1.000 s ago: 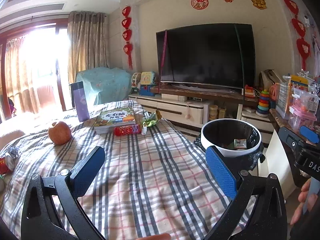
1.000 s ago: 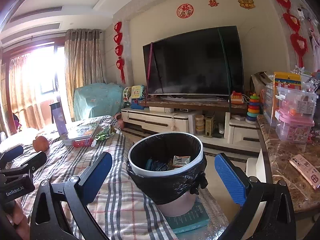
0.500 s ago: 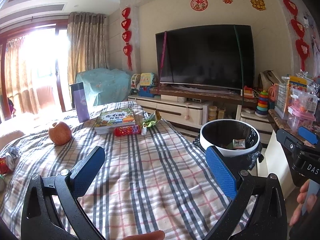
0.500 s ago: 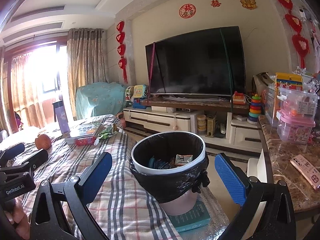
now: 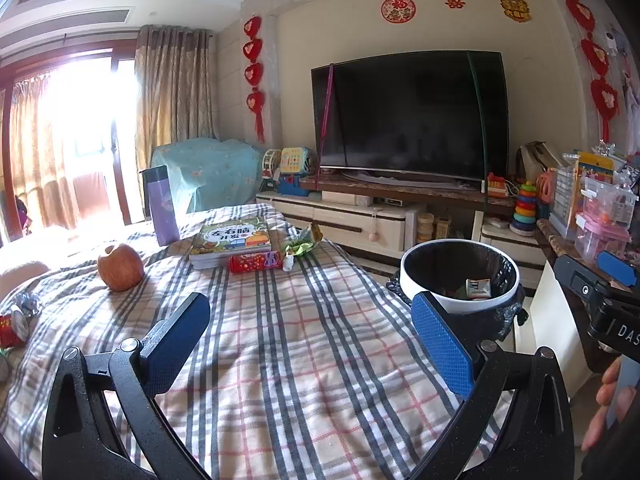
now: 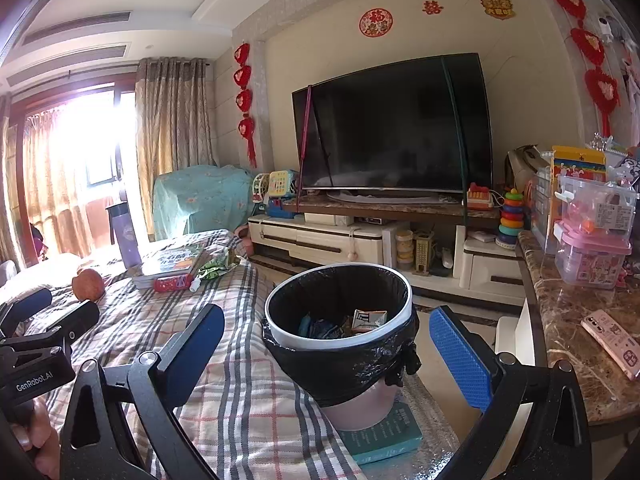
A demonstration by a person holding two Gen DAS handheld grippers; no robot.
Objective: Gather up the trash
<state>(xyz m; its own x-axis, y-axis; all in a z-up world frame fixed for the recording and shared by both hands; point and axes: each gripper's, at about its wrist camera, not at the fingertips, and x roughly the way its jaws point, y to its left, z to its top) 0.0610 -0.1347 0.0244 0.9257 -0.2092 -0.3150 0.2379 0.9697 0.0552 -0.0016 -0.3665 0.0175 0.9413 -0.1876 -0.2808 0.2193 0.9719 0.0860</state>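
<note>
Beyond both empty, wide-apart hand-held grippers (image 5: 310, 338) (image 6: 326, 350), black-lined white-rimmed bin (image 6: 338, 332) holding wrappers.

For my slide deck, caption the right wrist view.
Open right gripper faces a black-lined trash bin holding scraps, beside a plaid-covered table.
</note>
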